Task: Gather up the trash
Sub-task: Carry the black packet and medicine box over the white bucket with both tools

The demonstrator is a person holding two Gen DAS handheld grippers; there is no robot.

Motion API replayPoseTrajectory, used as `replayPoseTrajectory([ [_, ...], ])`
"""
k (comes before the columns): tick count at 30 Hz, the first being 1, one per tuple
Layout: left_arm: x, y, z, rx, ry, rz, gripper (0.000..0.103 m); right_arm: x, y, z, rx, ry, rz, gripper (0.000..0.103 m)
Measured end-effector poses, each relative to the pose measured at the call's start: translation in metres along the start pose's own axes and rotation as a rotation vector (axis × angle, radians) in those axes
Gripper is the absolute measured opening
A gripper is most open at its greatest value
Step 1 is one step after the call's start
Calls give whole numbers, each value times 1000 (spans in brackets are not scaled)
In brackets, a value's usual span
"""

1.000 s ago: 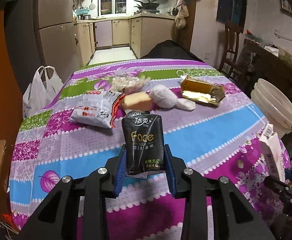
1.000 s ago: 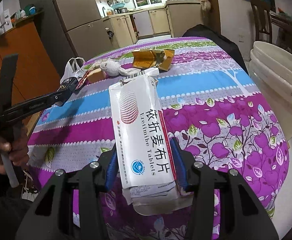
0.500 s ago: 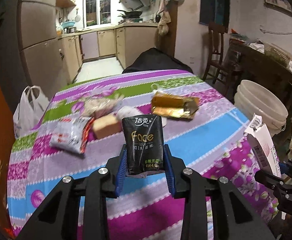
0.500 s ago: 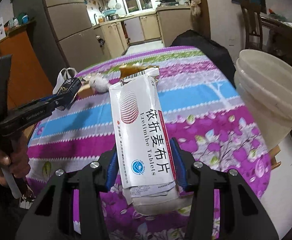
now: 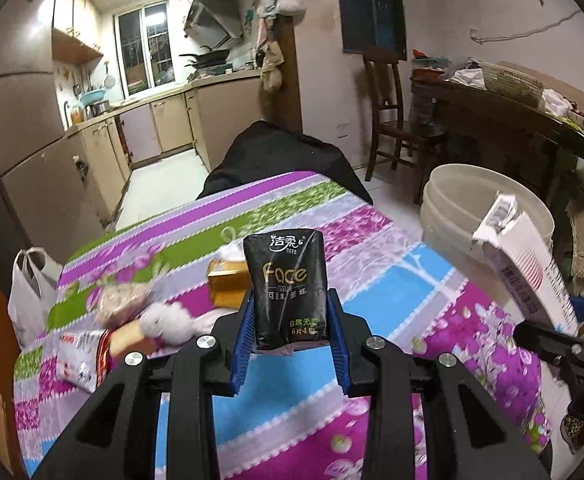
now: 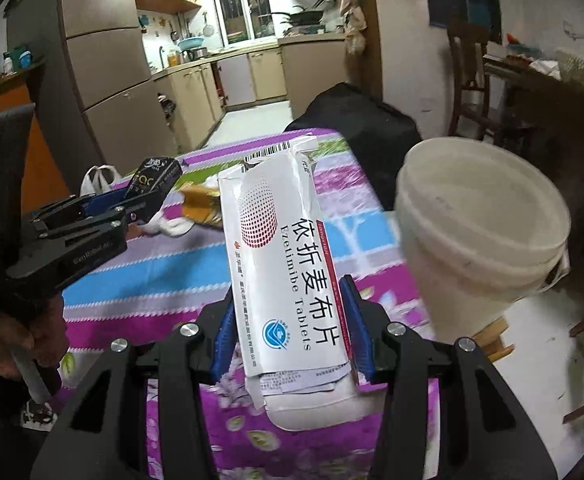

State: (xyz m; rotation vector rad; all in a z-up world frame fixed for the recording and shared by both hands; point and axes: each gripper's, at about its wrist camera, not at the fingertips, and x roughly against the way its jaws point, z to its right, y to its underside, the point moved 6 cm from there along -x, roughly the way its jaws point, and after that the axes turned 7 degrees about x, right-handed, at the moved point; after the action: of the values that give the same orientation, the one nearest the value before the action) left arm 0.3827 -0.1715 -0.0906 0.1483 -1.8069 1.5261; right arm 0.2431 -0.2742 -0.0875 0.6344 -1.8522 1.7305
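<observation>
- The left gripper (image 5: 290, 336), at the bottom centre of its own view, is clamped on a small black plastic tissue pack printed "Face" (image 5: 287, 288); the pack stands upright between the blue pads, held above the table.
- The right gripper (image 6: 289, 328), bottom centre of the right wrist view, is clamped on a long white cardboard tablet box with a red dotted circle (image 6: 281, 252); a folded paper leaflet pokes out of the box's near end.
- Under both lies a cloth of purple, blue and green flowered stripes covering the table (image 5: 392, 280).
- Left of centre in the left wrist view, further trash rests on the cloth — a white-and-red printed plastic wrapper (image 5: 81, 360), a crumpled white tissue wad (image 5: 167, 320) and a gold foil carton (image 5: 227, 286) behind the tissue pack.
- At the right of both views, beside the table's edge, stands a stack of white plastic buckets (image 6: 480, 224), mouth upward.
- Beyond, a wooden chair (image 5: 392, 112) — and the kitchen cabinets (image 5: 163, 128) in the upper left.
</observation>
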Motion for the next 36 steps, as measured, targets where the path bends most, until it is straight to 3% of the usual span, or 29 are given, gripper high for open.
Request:
replayPoseTrajectory([
  [10, -5, -23, 32, -54, -1, 45, 35, 14, -22, 51, -25, 99, 39, 46],
  [22, -19, -60, 78, -131, 25, 102, 35, 25, -38, 98, -66, 183, 21, 46],
  [36, -84, -103, 166, -216, 110, 75, 35, 19, -48, 187, -194, 302, -50, 46],
])
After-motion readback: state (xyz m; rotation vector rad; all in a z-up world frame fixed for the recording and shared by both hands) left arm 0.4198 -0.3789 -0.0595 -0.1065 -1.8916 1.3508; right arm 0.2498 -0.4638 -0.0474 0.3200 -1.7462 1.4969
